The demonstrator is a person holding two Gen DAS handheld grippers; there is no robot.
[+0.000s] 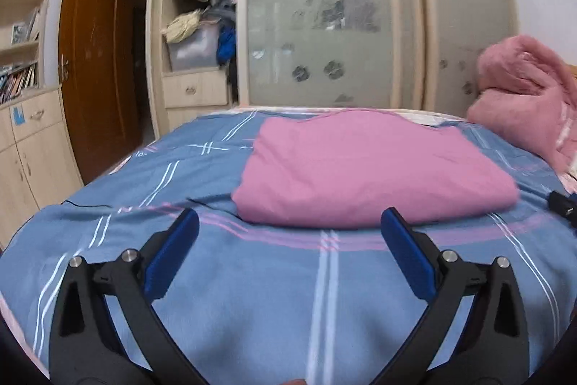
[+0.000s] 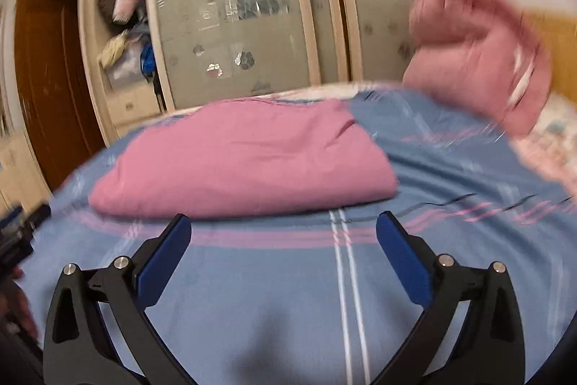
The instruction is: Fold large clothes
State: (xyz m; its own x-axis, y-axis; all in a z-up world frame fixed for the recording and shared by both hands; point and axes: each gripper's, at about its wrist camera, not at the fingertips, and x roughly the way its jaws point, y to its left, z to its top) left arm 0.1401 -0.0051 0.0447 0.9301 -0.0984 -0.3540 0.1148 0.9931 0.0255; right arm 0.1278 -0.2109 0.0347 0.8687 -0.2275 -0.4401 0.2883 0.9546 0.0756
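**A:** Garment first: the pink garment (image 1: pixel 368 168) lies folded into a thick rectangle on the blue plaid bedsheet (image 1: pixel 252 294), toward the far side of the bed, just beyond both sets of fingertips

**B:** And the grippers?

**A:** The left gripper (image 1: pixel 288 226) has its jaws spread wide and holds nothing. The right gripper (image 2: pixel 285 233) is the same, gaping and empty, near the fold's front edge

**B:** So which step is this?

**A:** My guess is a pause between folds, or the end. If another fold is wanted, each gripper must pinch a front corner through all the layers and carry it across evenly

**B:** Any writing or labels?

**A:** None legible. The fluffy pink blanket (image 1: pixel 530 96) and the frosted wardrobe doors (image 1: pixel 324 17) show only flower prints, and the right view is blurred
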